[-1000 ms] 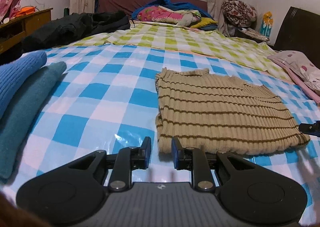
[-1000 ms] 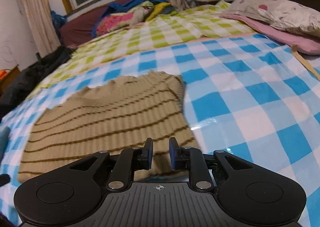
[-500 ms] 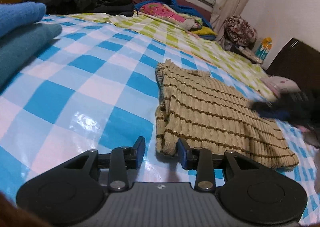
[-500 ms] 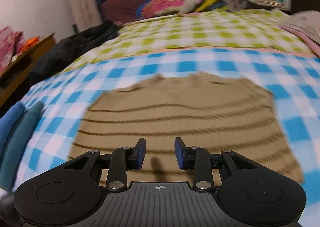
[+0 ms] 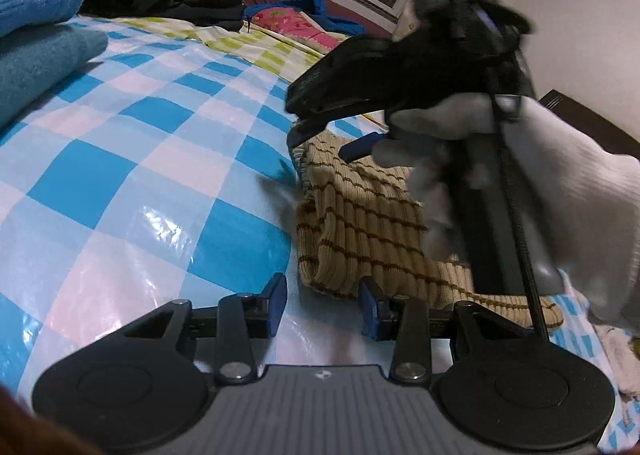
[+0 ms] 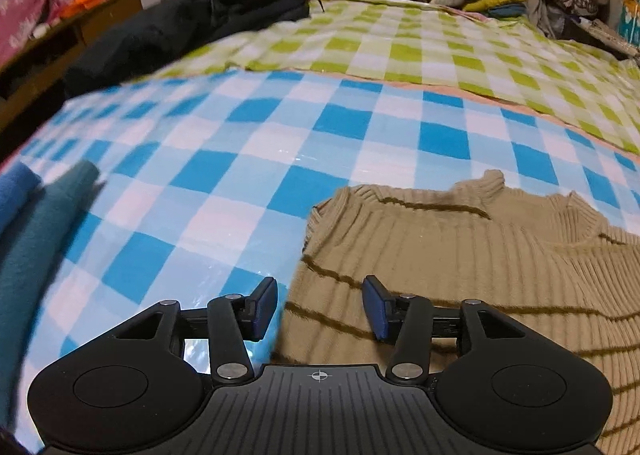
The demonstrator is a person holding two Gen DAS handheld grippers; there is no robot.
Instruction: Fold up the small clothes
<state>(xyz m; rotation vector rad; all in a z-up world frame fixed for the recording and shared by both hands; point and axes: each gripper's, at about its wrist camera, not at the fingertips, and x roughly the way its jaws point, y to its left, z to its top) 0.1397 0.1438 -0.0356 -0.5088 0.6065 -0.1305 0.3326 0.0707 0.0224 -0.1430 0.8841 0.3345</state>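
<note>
Both tongs, left gripper [image 5: 323, 305] and right gripper [image 6: 319, 307], have just been opening, empty, jaws apart straddling the tan brown-striped ribbed knit sweater [image 6: 480, 275]'s edge, apparently to pinch it for folding.

Dim, warm indoor lighting throughout; source not showing. Glaring in white patches on the glossy blue checked sheet [image 5: 160, 223] just ahead of both cameras. Darkening to black in the frame corners, with fisheye bending of the bed's [image 6: 440, 55] far edge. Blurring heavily across the gloved hand [image 5: 520, 183] and the right gripper [image 5: 320, 127] in the left wrist view. Smearing slightly at the left edge of the right wrist view. Casting soft shadows beside the striped sweater [image 6: 480, 255].
</note>
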